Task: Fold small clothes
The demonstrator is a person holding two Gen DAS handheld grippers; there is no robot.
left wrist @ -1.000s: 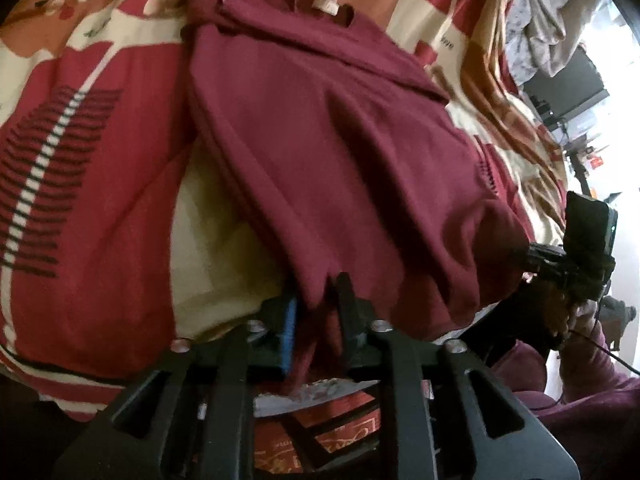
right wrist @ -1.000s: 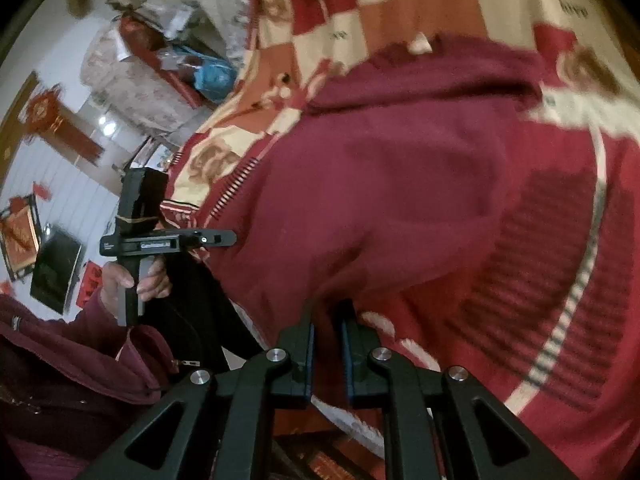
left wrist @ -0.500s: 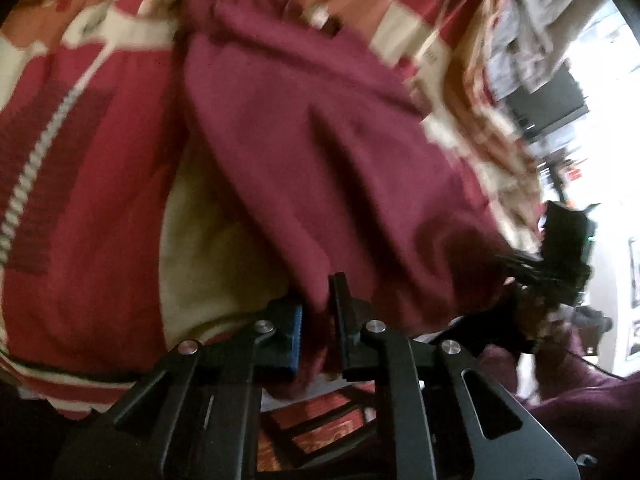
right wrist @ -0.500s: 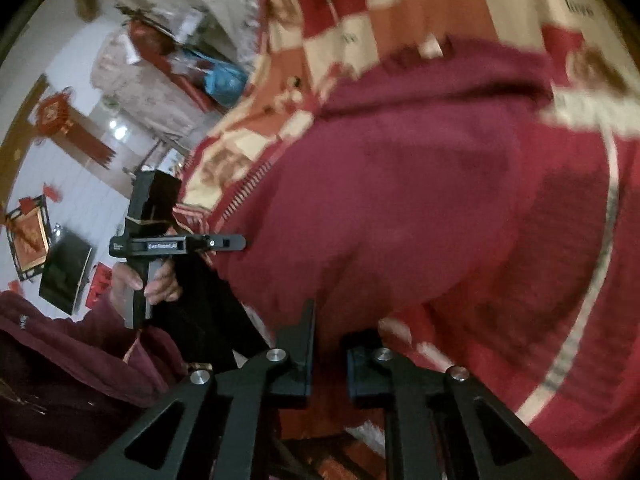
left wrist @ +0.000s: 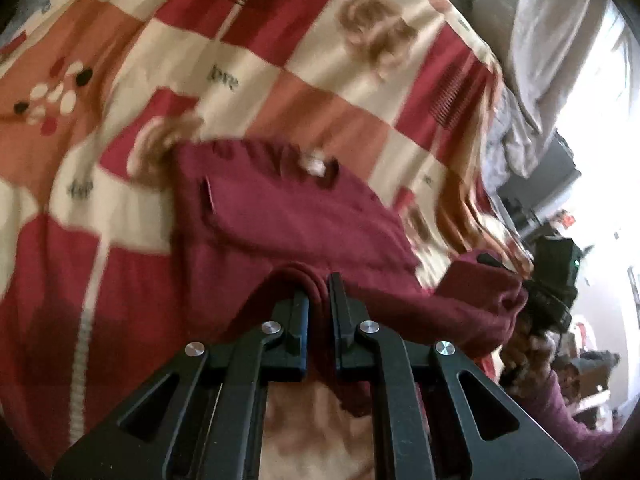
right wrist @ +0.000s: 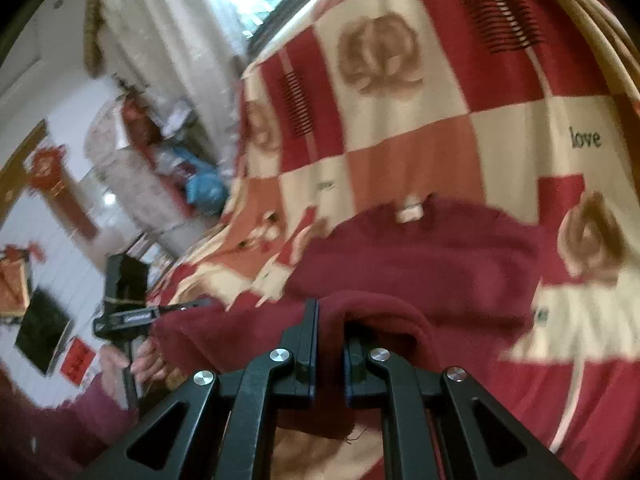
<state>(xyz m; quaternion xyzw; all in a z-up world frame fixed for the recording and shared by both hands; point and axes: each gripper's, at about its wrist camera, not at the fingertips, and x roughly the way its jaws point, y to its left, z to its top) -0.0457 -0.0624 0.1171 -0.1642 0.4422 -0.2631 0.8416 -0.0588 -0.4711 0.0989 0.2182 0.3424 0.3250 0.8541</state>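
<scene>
A maroon garment lies on a red, orange and cream checked blanket, its collar with a white label at the far end. My left gripper is shut on a bunched fold of its near hem. In the right wrist view the same garment spreads ahead, label at the far edge. My right gripper is shut on the hem's other corner, held raised over the cloth. Each gripper shows in the other's view: the right one, the left one.
The blanket covers the whole bed. Grey bedding is piled at the far right by a bright window. Beyond the bed's left edge stand cluttered furniture and a dark screen. My maroon sleeve is at the lower right.
Both grippers have lifted the near hem and carried it forward toward the collar. The visible garment is now much shorter, doubled over itself, and more blanket shows beyond it.
</scene>
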